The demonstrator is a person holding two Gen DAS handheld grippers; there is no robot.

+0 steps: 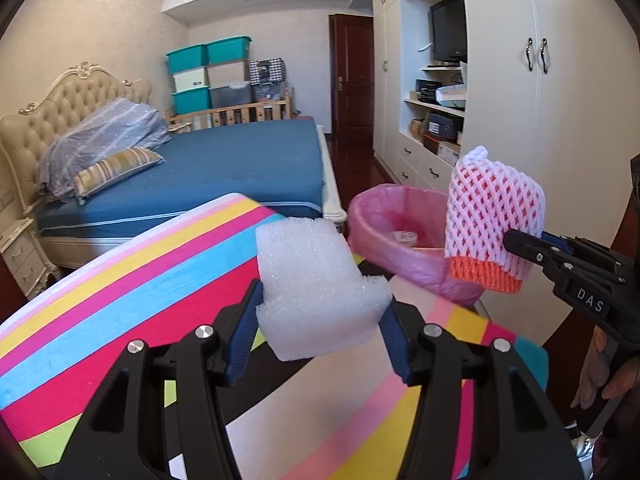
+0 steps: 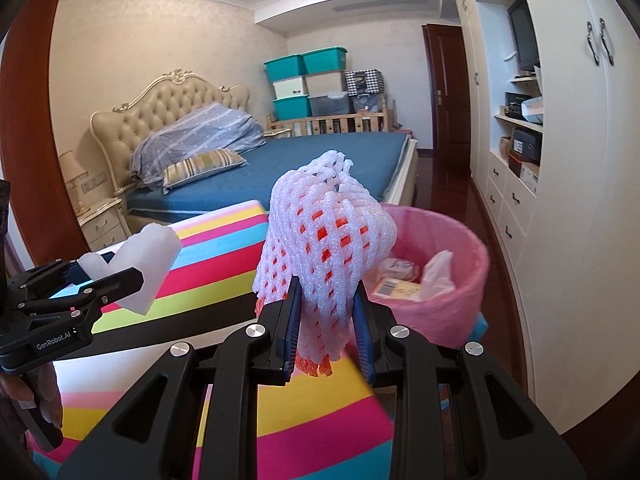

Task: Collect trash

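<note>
My left gripper is shut on a white foam block and holds it above the striped table. It also shows at the left of the right wrist view with the foam block. My right gripper is shut on a white and orange foam fruit net, held near the bin's near edge. The net also shows in the left wrist view. A bin with a pink liner stands just beyond the table and holds paper and plastic scraps.
A bed with a blue cover stands behind the table. White wardrobes and shelves line the right wall. Teal storage boxes are stacked at the back. A bedside cabinet stands at the left.
</note>
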